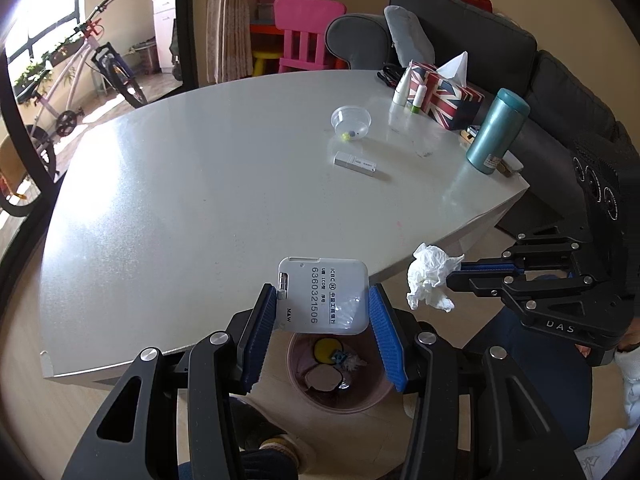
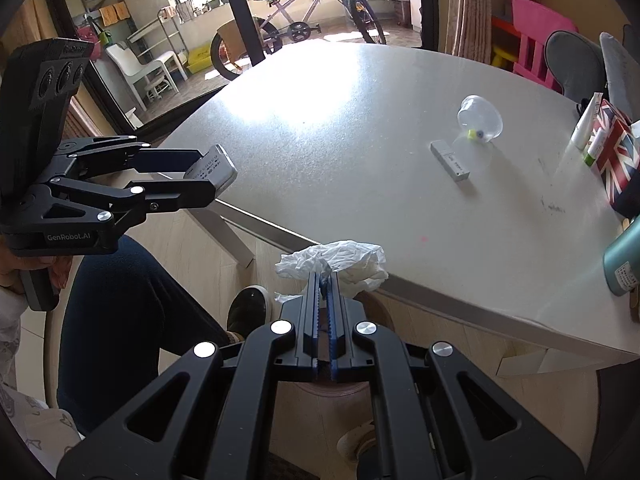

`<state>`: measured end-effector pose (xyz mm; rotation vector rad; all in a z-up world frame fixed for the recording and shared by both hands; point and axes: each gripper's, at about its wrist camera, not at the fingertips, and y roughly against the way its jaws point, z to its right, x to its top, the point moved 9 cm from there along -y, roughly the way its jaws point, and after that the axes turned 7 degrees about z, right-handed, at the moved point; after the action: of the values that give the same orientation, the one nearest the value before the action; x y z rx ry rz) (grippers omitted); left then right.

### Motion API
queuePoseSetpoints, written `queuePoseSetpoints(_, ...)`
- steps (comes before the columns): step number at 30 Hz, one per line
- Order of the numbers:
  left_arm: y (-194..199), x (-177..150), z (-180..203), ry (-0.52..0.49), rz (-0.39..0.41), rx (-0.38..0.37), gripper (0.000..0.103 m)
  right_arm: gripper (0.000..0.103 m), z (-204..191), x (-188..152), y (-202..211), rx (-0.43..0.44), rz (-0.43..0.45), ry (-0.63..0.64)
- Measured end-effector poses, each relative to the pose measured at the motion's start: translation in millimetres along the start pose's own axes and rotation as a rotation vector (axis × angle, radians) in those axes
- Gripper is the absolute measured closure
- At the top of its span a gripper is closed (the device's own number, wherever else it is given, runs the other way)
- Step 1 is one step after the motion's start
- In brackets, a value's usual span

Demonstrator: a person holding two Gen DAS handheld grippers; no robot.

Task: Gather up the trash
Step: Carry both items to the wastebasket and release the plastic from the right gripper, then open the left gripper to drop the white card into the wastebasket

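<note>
From the left wrist view, the left tool (image 1: 322, 300) grips a flat white plastic case (image 1: 323, 295) by its two side edges, the blue pads pressed against it and the jaws at a moderate width. The case hangs past the near edge of the table (image 1: 200, 200), right above a pink trash bin (image 1: 340, 372) on the floor that already has scraps in it. To the right, the right tool (image 1: 456, 278) has its jaws fully together on a crumpled white tissue (image 1: 432, 282) — also off the table edge, just beside the case and a little right of the bin.

Farther back on the table lie a small white stick-shaped item (image 1: 355, 164), a clear plastic cup (image 1: 351, 122) tipped on its side, a Union Jack tissue box (image 1: 444, 96) with two small tubes just beside it, and a teal bottle (image 1: 498, 130) near the right edge.

In the right wrist view, the left tool (image 2: 208, 184) shows at left holding the case (image 2: 212, 174), while the tissue (image 2: 340, 264) bunches around the closed tips at centre — the bin mostly hidden beneath the tool.
</note>
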<state>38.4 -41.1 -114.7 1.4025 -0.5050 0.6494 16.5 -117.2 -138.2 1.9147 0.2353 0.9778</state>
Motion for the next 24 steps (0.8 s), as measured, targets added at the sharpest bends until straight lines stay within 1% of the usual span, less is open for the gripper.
queuePoseSetpoints(6, 4, -13, -3, 0.022, -0.01, -0.004, 0.056, 0.099, -7, -12, -12, 0.021, -0.034, 0.0)
queuePoseSetpoints(9, 5, -14, -5, 0.026, -0.01, -0.003, 0.056, 0.095, -8, -13, -15, 0.023, -0.043, 0.011)
queuePoseSetpoints(11, 4, -14, -5, 0.027, -0.01, -0.003, 0.056, 0.066, -6, -11, -15, 0.016, -0.035, 0.01)
queuePoseSetpoints(12, 4, -14, -5, 0.027, -0.01, -0.005, 0.056, 0.033, -5, -10, -14, 0.016, -0.022, 0.002)
queuePoseSetpoints(13, 3, -14, -4, 0.026, -0.011, -0.005, 0.056, 0.018, -4, -8, -12, 0.015, -0.005, -0.005)
queuePoseSetpoints(16, 1, -15, -1, 0.024, -0.015, -0.009, 0.056, 0.008, 2, -4, -9, -0.011, 0.007, -0.014)
queuePoseSetpoints(19, -1, -16, 2, 0.02, -0.021, -0.017, 0.056, 0.006, 7, 0, -6, -0.026, 0.014, -0.027)
queuePoseSetpoints(24, -5, -19, 9, 0.011, -0.033, -0.031, 0.056, 0.005, 17, 6, 0, -0.053, 0.029, -0.046)
